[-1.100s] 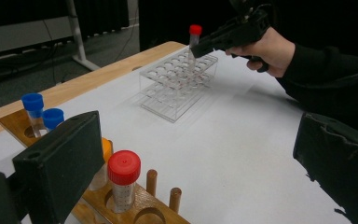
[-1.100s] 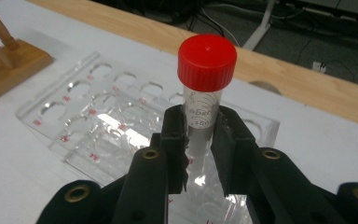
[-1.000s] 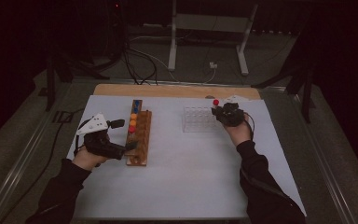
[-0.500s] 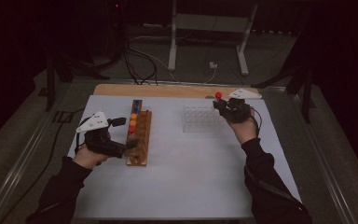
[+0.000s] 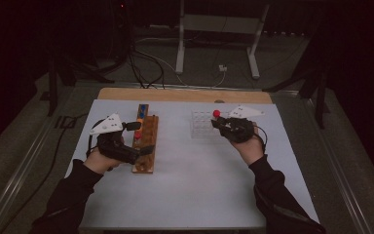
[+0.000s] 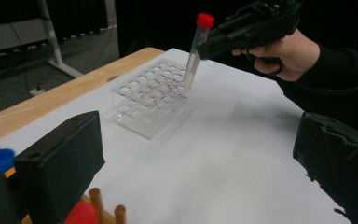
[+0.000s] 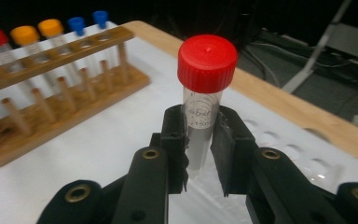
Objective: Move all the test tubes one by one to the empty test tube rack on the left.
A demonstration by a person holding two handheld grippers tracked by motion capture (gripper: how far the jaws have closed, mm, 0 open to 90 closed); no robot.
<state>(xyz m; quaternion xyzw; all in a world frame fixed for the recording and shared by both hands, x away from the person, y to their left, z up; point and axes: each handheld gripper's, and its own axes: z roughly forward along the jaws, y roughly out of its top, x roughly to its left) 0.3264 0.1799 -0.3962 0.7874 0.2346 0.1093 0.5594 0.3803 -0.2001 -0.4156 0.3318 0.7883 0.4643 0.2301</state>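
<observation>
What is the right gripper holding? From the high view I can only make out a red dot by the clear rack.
Observer: A clear plastic tube with a red screw cap, clamped between the right gripper pads.
Operator: Is the tube seated in the clear plastic rack?
Observer: Its tip is at the rack's top; whether it is inside a hole I cannot tell.
Operator: And the left gripper?
Observer: Open, nothing between its jaws.

The room is dark, its far side black. A grey floor (image 5: pixel 195 63) carries loose cables (image 5: pixel 146 58) and a white metal stand (image 5: pixel 219 36) beyond the bench's far edge.
</observation>
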